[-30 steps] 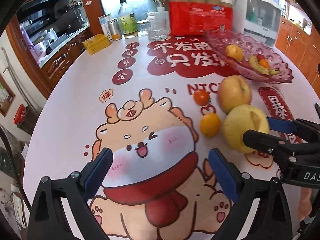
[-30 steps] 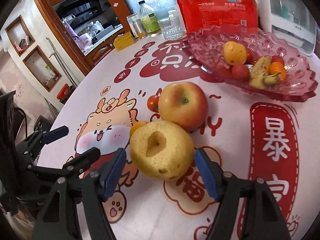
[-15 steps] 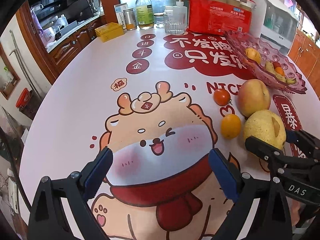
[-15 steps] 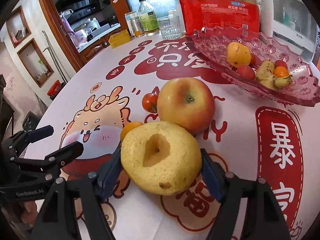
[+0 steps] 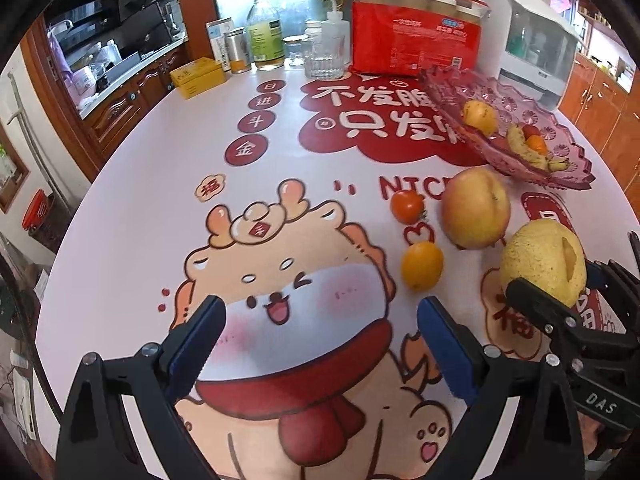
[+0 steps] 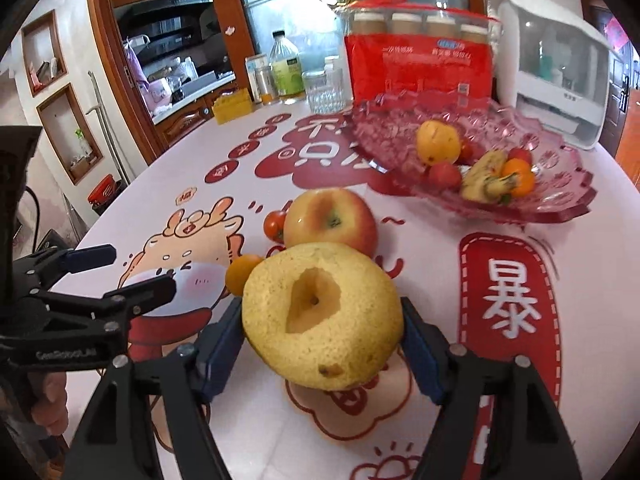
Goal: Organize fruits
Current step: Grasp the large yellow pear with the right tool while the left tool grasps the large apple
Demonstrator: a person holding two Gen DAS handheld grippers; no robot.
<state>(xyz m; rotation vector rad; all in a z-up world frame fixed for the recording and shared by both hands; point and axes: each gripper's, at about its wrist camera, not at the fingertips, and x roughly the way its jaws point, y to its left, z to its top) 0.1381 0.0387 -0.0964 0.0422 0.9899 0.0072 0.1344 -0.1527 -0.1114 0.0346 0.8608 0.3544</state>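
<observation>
Four loose fruits sit by the pink dish (image 6: 560,184): one cherry tomato (image 5: 407,206), one small orange (image 5: 422,265), one apple (image 5: 476,208), one yellow pear (image 6: 322,316). The left tongs (image 5: 318,334) hang spread wide over the bench (image 5: 140,216), gripping nothing. The right tongs (image 6: 322,338), open around the pear a second ago, now clamp it and have raised it. The dish's fruit is too clustered to count.

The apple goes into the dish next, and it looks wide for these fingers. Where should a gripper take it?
Grip the apple across its widest middle, probably from above. It sits stem-end up, with a cherry tomato close on one side, so a level approach looks crowded.
</observation>
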